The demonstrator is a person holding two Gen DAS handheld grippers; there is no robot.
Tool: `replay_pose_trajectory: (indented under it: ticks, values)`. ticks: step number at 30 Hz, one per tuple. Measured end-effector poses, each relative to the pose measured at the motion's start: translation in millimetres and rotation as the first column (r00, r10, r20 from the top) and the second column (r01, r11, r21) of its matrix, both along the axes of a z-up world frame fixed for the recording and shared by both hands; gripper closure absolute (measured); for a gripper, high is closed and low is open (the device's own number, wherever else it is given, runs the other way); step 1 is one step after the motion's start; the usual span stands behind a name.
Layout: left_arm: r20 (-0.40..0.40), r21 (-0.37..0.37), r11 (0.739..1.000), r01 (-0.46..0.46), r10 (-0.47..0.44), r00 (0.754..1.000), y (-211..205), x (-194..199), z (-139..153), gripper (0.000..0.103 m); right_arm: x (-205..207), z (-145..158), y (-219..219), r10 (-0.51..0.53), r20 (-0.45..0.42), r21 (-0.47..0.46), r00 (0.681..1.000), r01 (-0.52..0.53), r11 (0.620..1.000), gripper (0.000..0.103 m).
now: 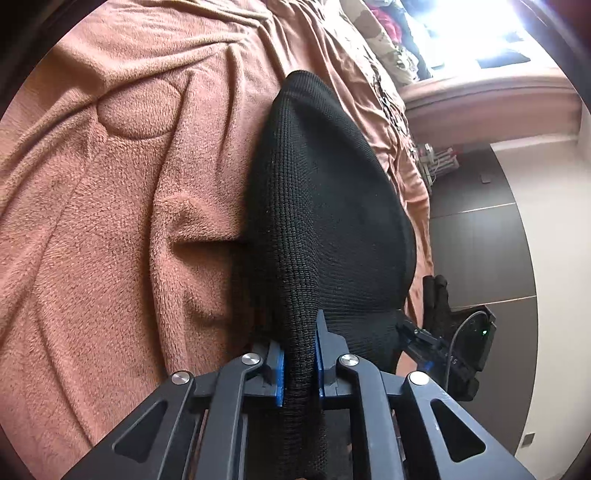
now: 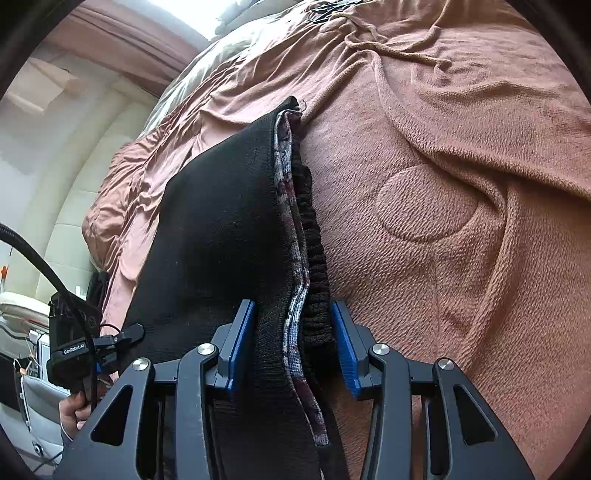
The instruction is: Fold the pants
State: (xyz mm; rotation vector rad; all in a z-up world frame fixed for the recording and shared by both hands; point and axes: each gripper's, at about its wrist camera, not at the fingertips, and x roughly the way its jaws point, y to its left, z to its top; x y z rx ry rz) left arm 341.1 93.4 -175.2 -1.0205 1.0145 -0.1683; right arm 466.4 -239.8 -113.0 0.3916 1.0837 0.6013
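Left gripper pinches a black pants fold tightly; right gripper, wider, clamps the bunched waistband over the brown blanket.

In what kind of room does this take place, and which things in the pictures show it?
Most likely a bedroom. The black pants lie on a bed covered by a rumpled pinkish-brown blanket. A bright window is behind it, and a padded cream headboard seems to stand at one end.
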Motion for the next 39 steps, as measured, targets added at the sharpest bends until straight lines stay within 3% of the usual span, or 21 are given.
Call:
replay_pose_trajectory:
  ticks: [26,39]
  values:
    - [-0.001,-0.024,0.998,-0.066,0.066,0.998,53,-79,17,0.092,-45,0,60,0.026,-0.03,-0.004,0.999,-0.026,1.0,0.069]
    - [-0.049,0.031,0.994,-0.107,0.108,0.993,73,-118,18,0.092,-62,-6,98,0.065,-0.035,0.004,0.997,-0.065,0.998,0.069]
